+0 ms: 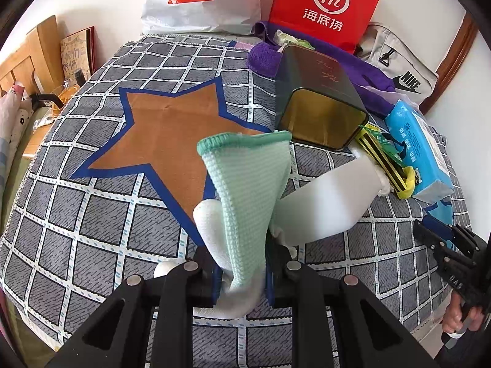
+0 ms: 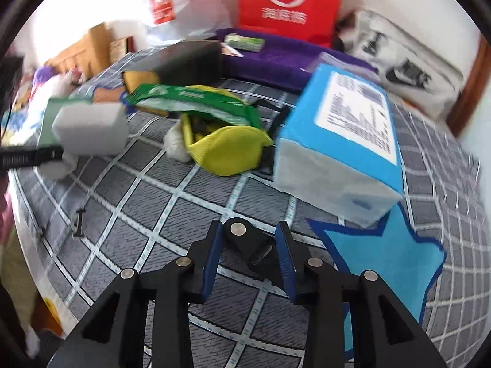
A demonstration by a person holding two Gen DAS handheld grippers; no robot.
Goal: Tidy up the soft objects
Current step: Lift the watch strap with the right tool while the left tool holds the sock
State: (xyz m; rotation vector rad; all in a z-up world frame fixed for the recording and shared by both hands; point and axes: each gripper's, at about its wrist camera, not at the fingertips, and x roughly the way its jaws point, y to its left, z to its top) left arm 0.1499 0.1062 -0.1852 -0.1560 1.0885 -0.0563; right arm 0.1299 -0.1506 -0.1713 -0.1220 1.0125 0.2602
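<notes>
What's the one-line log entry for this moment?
left gripper: shut on green cloth | right gripper: open, empty | tissue pack: on bed

The bed (image 1: 92, 214), under a grey checked cover with star patches, carries a dark tin (image 1: 319, 98) ahead of the left fingers, a blue tissue pack (image 2: 337, 141) ahead-right of the right fingers, and a yellow pouch (image 2: 227, 150) ahead-left.

white bag (image 1: 199, 3): MINISO | red bag (image 1: 326, 6): Hi 海底捞 | grey bag (image 1: 399, 61): NIKE

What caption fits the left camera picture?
Left gripper lifts a mint-green cloth above the star bedspread.
</notes>
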